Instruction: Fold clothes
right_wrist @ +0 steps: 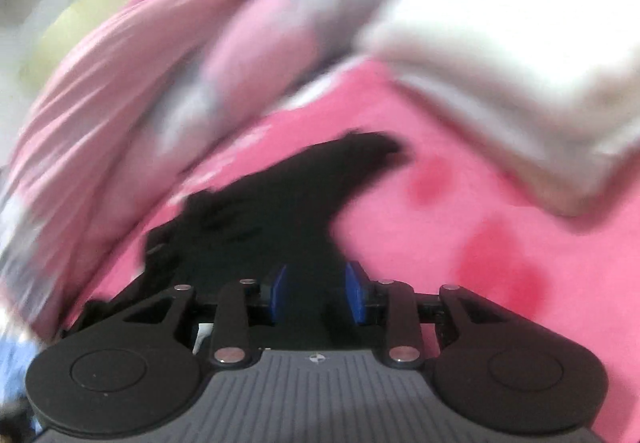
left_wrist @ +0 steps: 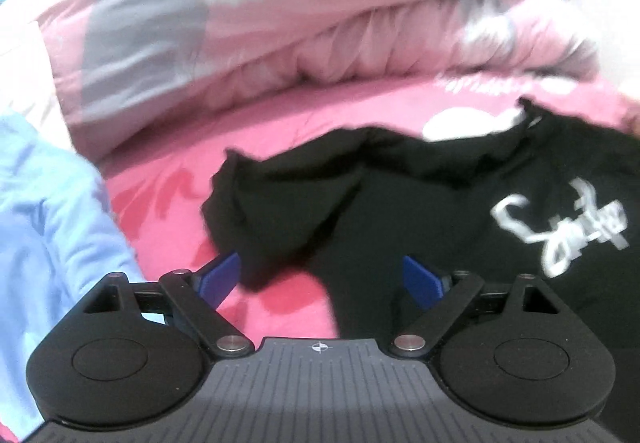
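I had the black T-shirt (left_wrist: pixel 420 203) lying crumpled on the pink bed sheet (left_wrist: pixel 320 115), its white lettering (left_wrist: pixel 560 231) face up toward my right side. My left gripper (left_wrist: pixel 320 279) stood with its jaws wide apart and nothing clamped; one sleeve of the shirt lay just ahead of them, between the blue pads (left_wrist: pixel 222 275). My right gripper (right_wrist: pixel 316 291) had its jaws only partly apart, with black cloth (right_wrist: pixel 280 211) in front of and between the pads, but through the blur I could not tell whether they were pinching it or merely hovering over it.

To do this step well, I judged I needed to take the shirt by two matching points, a sleeve or shoulder on each side, and draw it flat before making any fold. Grabbing a bunched layer would have carried the wrinkles into the fold.

The left wrist view showed the lettering, a light blue garment (left_wrist: pixel 48 211) at my left, and the heaped pink-and-grey quilt (left_wrist: pixel 200 27) beyond. The right wrist view showed none of the print, but gave a folded white cloth (right_wrist: pixel 520 75) on the sheet, well apart from the shirt.
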{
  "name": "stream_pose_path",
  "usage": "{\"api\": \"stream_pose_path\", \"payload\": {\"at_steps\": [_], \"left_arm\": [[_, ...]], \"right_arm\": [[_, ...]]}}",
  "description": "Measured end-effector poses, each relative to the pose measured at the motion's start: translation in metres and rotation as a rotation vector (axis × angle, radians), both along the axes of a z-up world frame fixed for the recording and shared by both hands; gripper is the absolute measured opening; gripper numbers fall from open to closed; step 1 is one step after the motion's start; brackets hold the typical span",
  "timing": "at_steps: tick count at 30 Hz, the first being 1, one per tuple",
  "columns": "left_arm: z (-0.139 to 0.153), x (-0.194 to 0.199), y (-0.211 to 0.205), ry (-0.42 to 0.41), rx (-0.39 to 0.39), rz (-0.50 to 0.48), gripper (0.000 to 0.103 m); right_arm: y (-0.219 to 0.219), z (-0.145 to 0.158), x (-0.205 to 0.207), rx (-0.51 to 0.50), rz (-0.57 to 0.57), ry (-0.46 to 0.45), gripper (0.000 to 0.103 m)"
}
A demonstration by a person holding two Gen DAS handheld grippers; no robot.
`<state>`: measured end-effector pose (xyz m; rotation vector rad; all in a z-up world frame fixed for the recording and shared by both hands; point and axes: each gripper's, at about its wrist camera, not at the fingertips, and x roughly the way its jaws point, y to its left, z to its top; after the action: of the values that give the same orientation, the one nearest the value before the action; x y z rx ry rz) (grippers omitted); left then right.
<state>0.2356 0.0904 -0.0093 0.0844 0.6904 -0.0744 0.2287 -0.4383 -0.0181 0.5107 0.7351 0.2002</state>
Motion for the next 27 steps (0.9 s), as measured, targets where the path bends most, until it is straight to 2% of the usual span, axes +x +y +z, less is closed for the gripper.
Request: {"api": "stream_pose_path", "payload": {"at_steps": [3, 5, 8, 12, 16, 17, 19, 22, 23, 27], "left_arm": [[0.003, -0.005, -0.016, -0.003, -0.012, -0.058, 0.09], [0.005, -0.002, -0.02, -0.015, -0.02, -0.069, 0.09], [0.006, 0.005, -0.024, -0.041, -0.035, -0.071, 0.09], [0.002, 0.022, -0.025, -0.083, -0.037, -0.052, 0.09], [-0.002, 0.047, -0.018, -0.06, -0.145, -0.072, 0.081], [-0.002, 0.05, -0.02, -0.081, -0.141, -0.092, 0.08], [-0.002, 0.053, -0.028, -0.143, -0.084, -0.155, 0.08], [-0.011, 0.058, -0.05, -0.194, 0.105, -0.279, 0.079], [-0.016, 0.061, -0.056, -0.201, 0.159, -0.316, 0.074], [-0.031, 0.072, -0.073, -0.19, 0.238, -0.46, 0.064]], "right_arm": [[0.043, 0.004, 0.003, -0.006, 0.193, -0.005, 0.036], [0.066, 0.007, 0.007, -0.025, 0.263, 0.01, 0.036], [0.082, 0.021, 0.016, -0.037, 0.298, -0.007, 0.036], [0.093, 0.037, 0.032, -0.109, 0.304, -0.04, 0.037], [0.106, 0.041, 0.059, -0.174, 0.309, -0.069, 0.037], [0.11, 0.041, 0.068, -0.185, 0.31, -0.077, 0.037], [0.116, 0.04, 0.084, -0.205, 0.311, -0.094, 0.037], [0.133, 0.038, 0.105, -0.39, 0.367, -0.181, 0.037], [0.135, 0.035, 0.115, -0.415, 0.4, -0.188, 0.037], [0.141, 0.026, 0.151, -0.511, 0.531, -0.214, 0.041]]}}
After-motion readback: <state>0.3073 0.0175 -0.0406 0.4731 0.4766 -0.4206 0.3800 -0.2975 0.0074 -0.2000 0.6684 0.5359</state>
